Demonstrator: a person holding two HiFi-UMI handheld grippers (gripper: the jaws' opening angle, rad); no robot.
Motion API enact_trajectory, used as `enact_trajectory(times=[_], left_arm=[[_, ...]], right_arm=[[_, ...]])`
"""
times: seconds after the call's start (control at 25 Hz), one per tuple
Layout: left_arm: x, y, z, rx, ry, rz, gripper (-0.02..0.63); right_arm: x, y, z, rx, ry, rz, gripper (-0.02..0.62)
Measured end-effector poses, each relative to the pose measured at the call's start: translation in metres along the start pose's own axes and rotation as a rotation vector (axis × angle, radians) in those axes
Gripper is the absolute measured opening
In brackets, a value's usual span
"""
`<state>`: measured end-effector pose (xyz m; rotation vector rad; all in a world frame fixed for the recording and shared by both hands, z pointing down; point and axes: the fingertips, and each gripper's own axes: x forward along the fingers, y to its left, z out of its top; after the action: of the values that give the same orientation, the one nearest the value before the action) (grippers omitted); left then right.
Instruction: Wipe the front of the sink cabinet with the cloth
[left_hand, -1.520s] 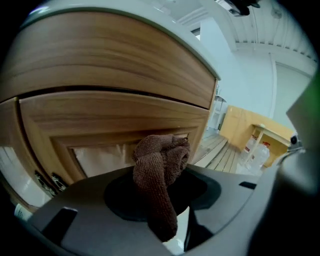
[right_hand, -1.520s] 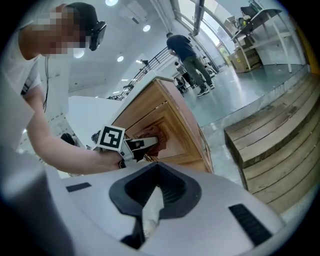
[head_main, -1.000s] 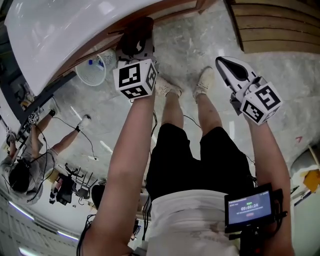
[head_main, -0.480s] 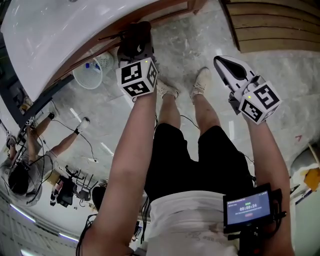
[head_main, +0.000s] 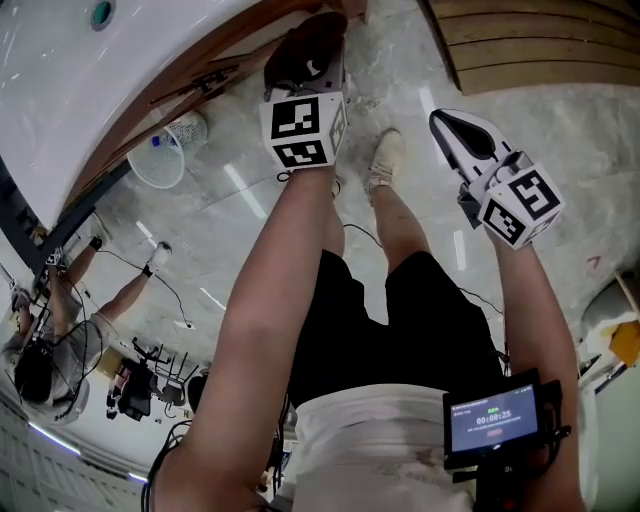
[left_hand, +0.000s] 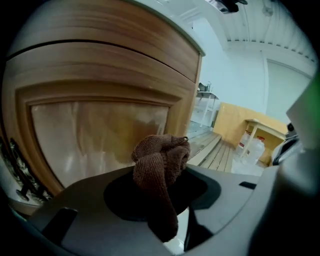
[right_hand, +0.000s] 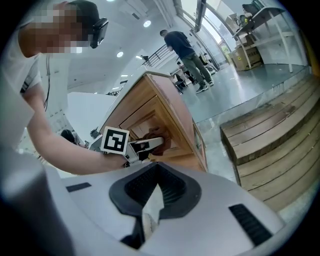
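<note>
A brown knitted cloth (left_hand: 160, 160) is bunched between the jaws of my left gripper (left_hand: 160, 195), which is shut on it. The cloth sits close to the wooden sink cabinet front (left_hand: 100, 130), by its pale door panel. In the head view the left gripper (head_main: 305, 60) and cloth (head_main: 300, 45) are at the cabinet (head_main: 225, 70), under the white sink top (head_main: 100, 80). The right gripper view shows the cloth (right_hand: 162, 142) against the cabinet (right_hand: 165, 115). My right gripper (head_main: 465, 140) hangs apart to the right over the floor, jaws together and empty (right_hand: 152, 200).
A white wire basket (head_main: 165, 150) stands on the marble floor left of the left gripper. Wooden steps (head_main: 540, 45) lie at the far right. My own feet (head_main: 385, 155) are below the cabinet. Another person (head_main: 50, 330) crouches at the left, with cables nearby.
My left gripper with the cloth has slid to the right along the cabinet front, toward its corner. The right gripper has stayed where it was.
</note>
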<state>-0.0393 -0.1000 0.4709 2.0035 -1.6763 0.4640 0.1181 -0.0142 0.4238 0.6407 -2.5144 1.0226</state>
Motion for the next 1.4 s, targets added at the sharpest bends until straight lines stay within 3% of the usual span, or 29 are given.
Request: enact_trajectory(times=[0.24,0.4,0.64,0.96,1.16,1.4], left_arm=[[0.024,-0.030,0.004,-0.017,-0.007,-0.112,0.175],[0.033,-0.028,-0.007,-0.040,0.017,-0.111,0.175],[0.021,0.008,-0.023,-0.078,0.047,-0.019,0.173],[-0.020,0.055,-0.038,-0.063,0.066,0.095,0.175],[-0.037,0.072,-0.032,-0.064,0.030,0.123,0.173],[-0.059,0.087,-0.051,-0.149,0.049,0.147,0.173]], right_arm=[[0.004,-0.007,0.001,0.007,-0.004,-0.011,0.012],[0.003,-0.009,0.001,0.005,0.003,-0.013,0.012],[0.005,-0.014,-0.005,0.013,0.025,-0.020,0.012],[0.017,-0.001,-0.001,-0.013,0.024,0.047,0.012],[0.033,0.010,0.002,-0.024,0.030,0.078,0.012],[0.041,0.021,0.000,-0.033,0.055,0.081,0.012]])
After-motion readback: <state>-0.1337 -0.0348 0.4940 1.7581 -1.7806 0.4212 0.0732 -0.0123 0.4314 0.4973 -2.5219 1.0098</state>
